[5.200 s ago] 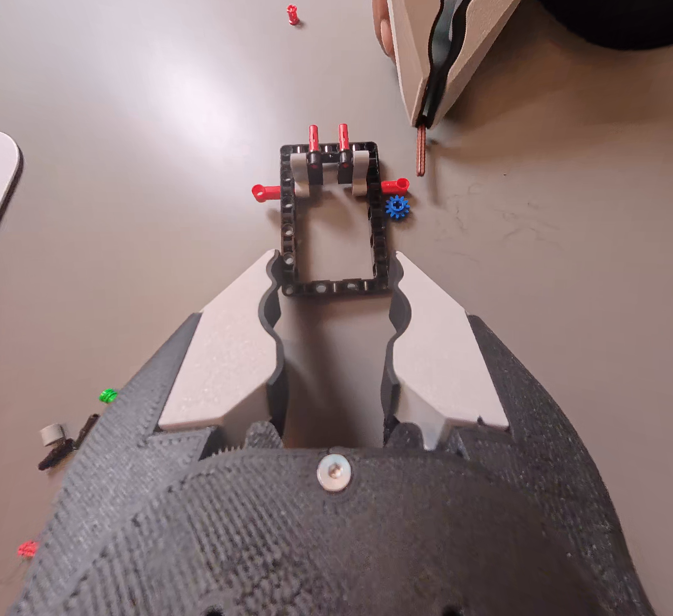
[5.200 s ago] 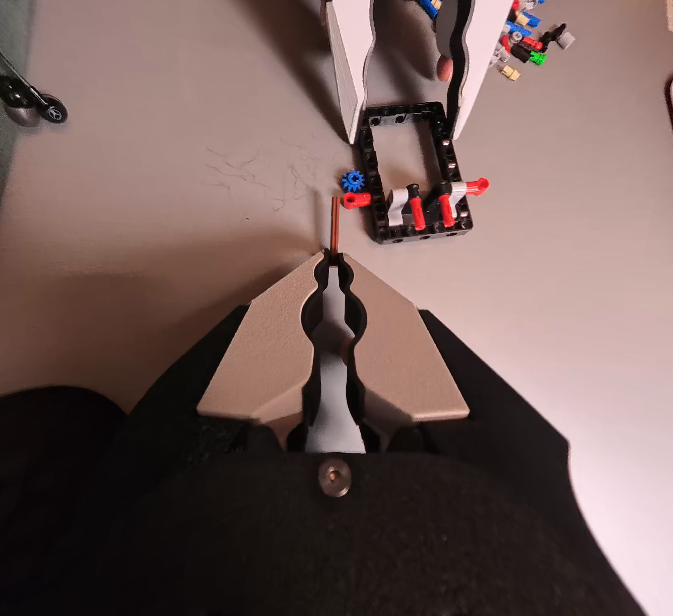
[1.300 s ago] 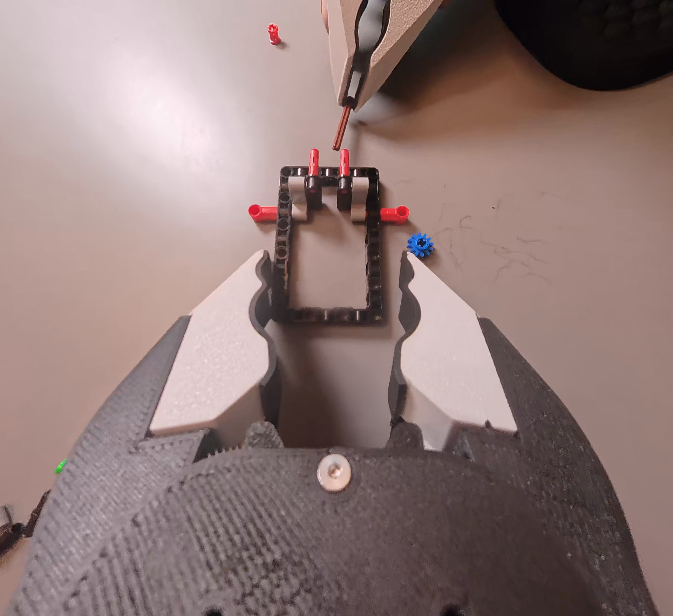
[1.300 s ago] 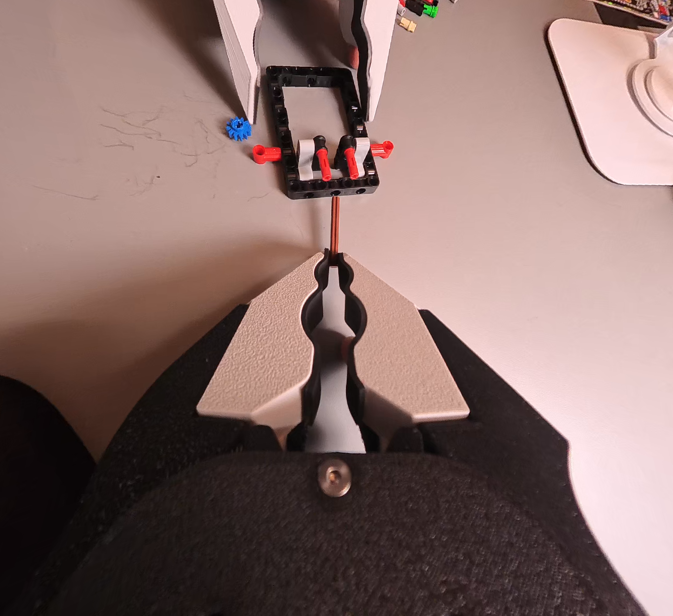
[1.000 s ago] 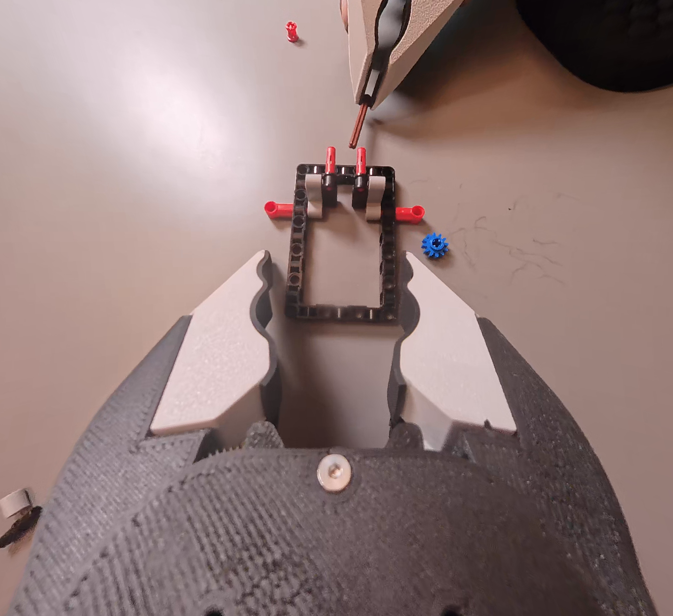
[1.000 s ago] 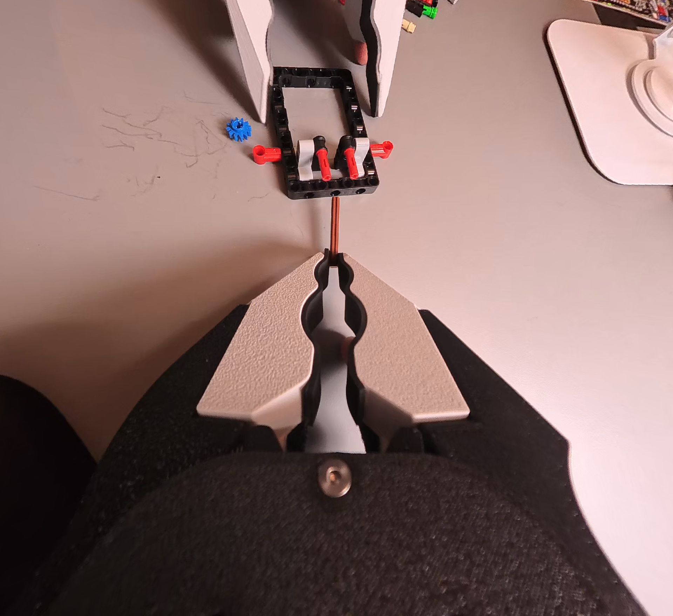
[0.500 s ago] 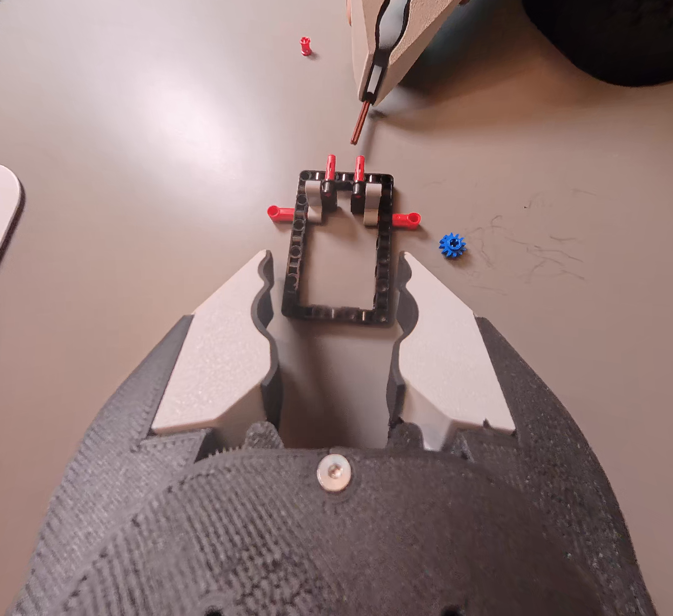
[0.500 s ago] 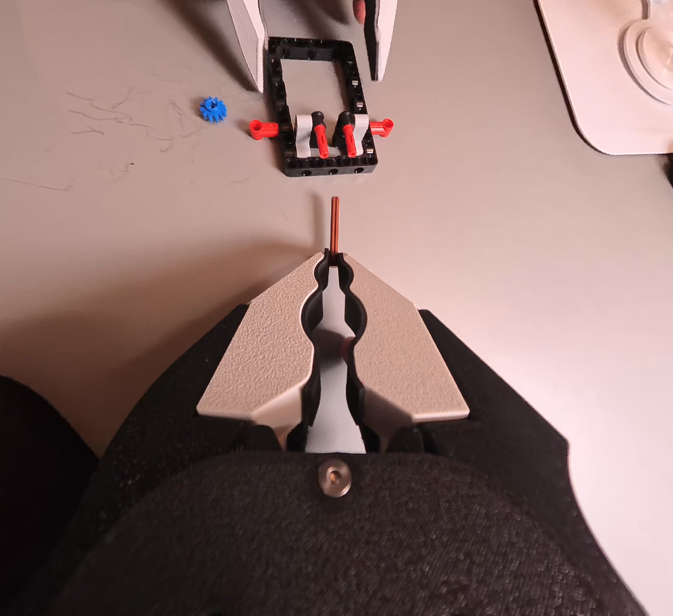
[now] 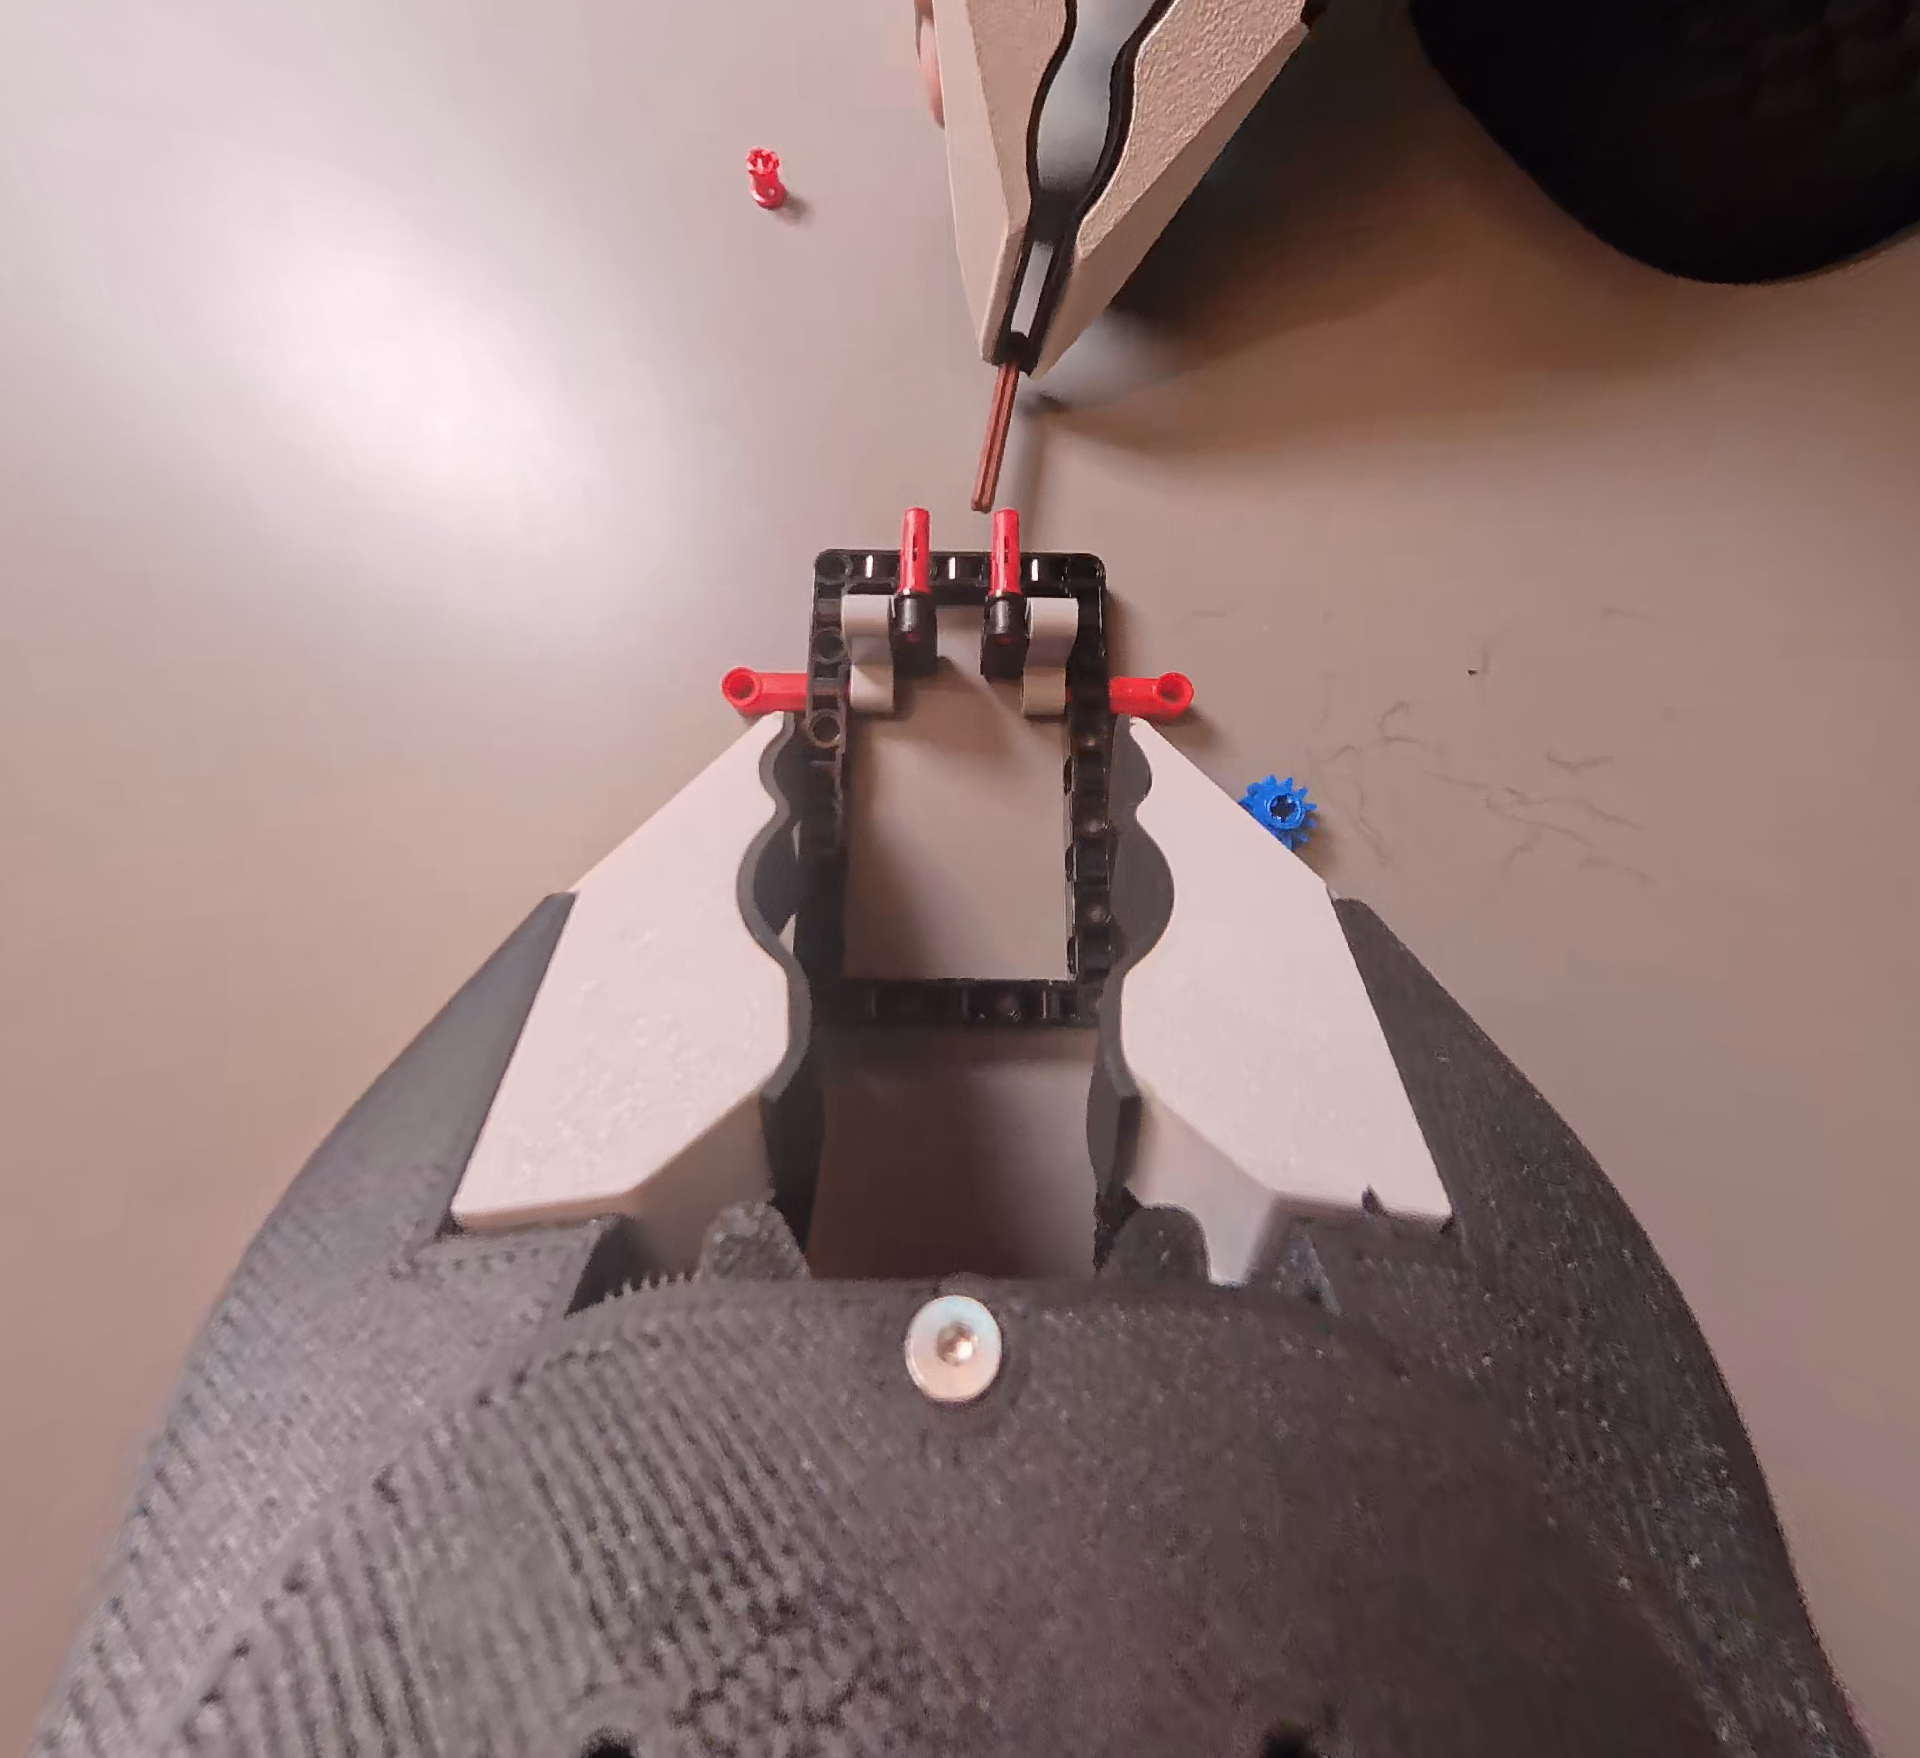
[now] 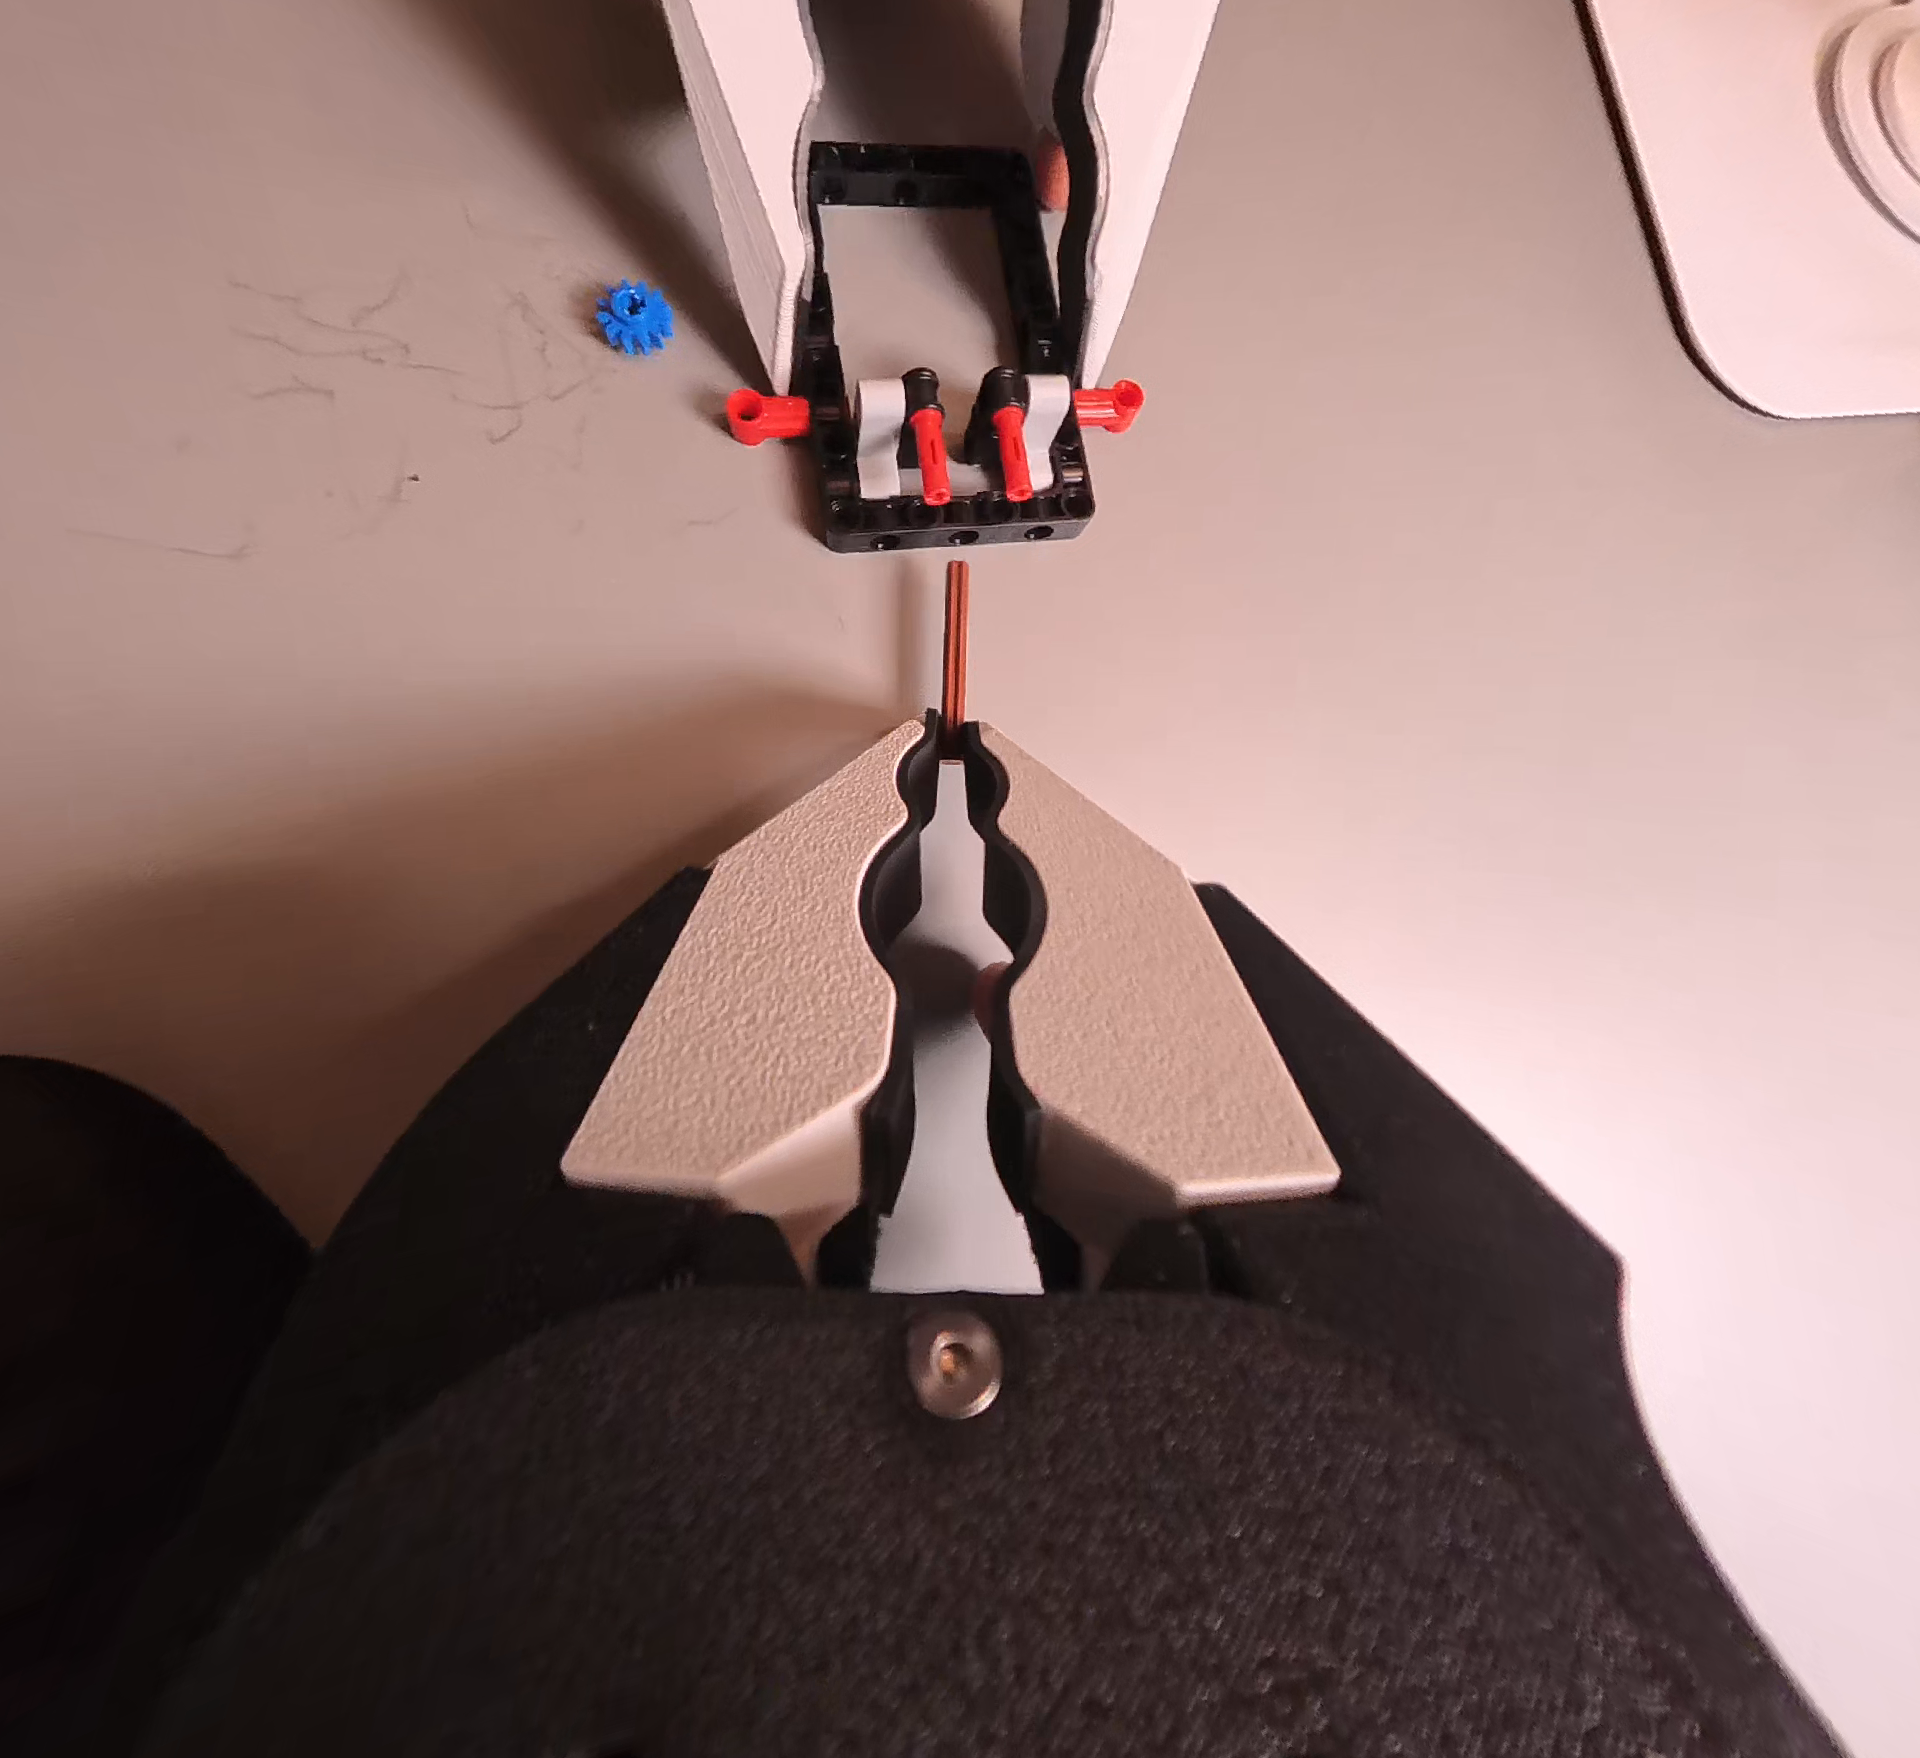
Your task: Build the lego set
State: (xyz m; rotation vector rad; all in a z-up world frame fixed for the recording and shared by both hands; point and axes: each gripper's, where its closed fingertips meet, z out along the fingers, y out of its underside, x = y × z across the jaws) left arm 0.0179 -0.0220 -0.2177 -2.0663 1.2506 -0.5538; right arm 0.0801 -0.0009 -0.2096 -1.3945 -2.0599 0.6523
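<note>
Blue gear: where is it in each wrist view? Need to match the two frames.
Left wrist view: blue gear lies right of centre on the table, beside the right side of the black frame.
Right wrist view: blue gear lies upper left, left of the frame.
Shared landmark: the black frame.

- Warm, even light fell from overhead, leaving a pale glare on the table (image 9: 395, 378) left of the black frame (image 9: 961, 773).
- Soft shadows lay beside it; wide-angle edges bowed.
</note>
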